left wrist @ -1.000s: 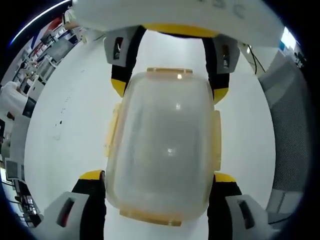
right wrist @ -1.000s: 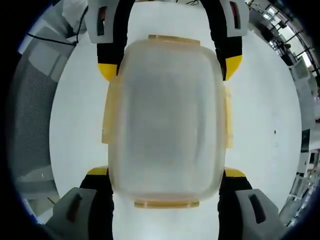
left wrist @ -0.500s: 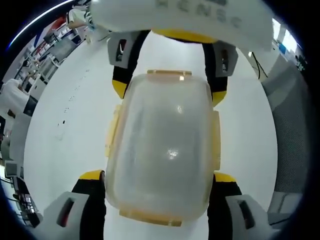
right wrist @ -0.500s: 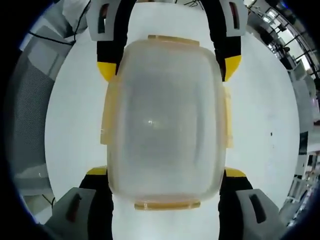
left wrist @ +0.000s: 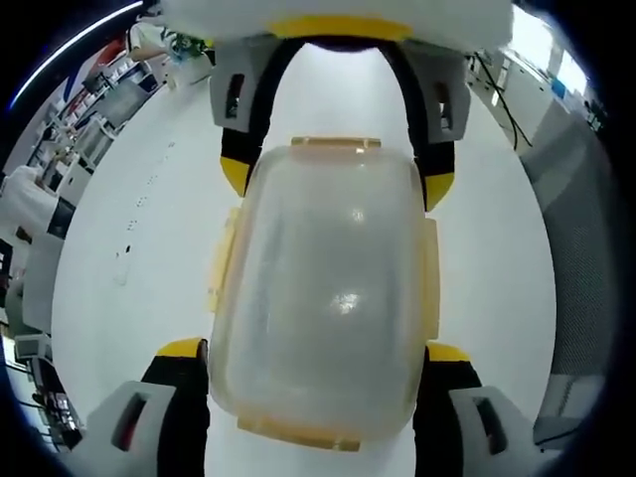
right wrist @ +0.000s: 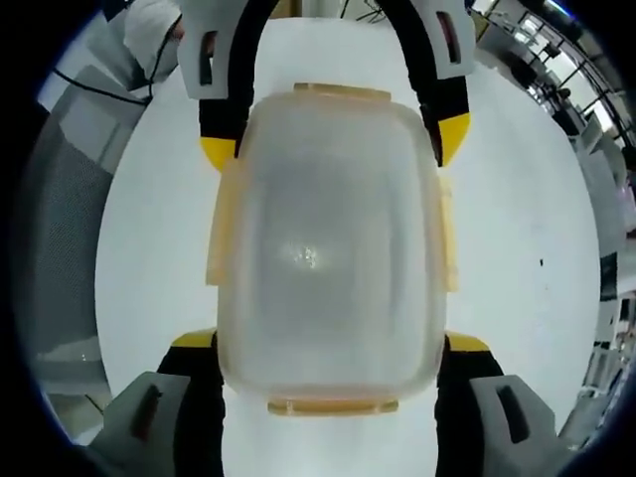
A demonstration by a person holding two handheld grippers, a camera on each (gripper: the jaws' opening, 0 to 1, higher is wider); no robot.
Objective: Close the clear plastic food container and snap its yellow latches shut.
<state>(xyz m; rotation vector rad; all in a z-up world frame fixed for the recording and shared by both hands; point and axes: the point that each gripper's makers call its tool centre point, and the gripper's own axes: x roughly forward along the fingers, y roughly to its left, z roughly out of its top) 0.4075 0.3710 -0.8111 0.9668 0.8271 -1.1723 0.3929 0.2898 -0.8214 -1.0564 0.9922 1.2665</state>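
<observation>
Two hand-held grippers meet over a white table point(left wrist: 129, 199), each straddling one end of a clear plastic container point(left wrist: 323, 288) that lies between them with its lid on. The left gripper point(left wrist: 316, 373) has its yellow-tipped jaws spread wide at either side of the near end, and the right gripper point(right wrist: 328, 368) stands the same way at the opposite end; whether the tips press the box or merely flank it cannot be told. The container sits well away from the table's edges, on bare surface. Four yellow latches point(left wrist: 336, 144) ring the lid, one at each side; they look folded down or nearly so, though it is not clear that each has clicked home. To finish well, each jaw should bear squarely on a latch flap and push it flat against the wall, opposite sides together, so the box does not skid or tip. Through the cloudy lid nothing can be made out inside.
</observation>
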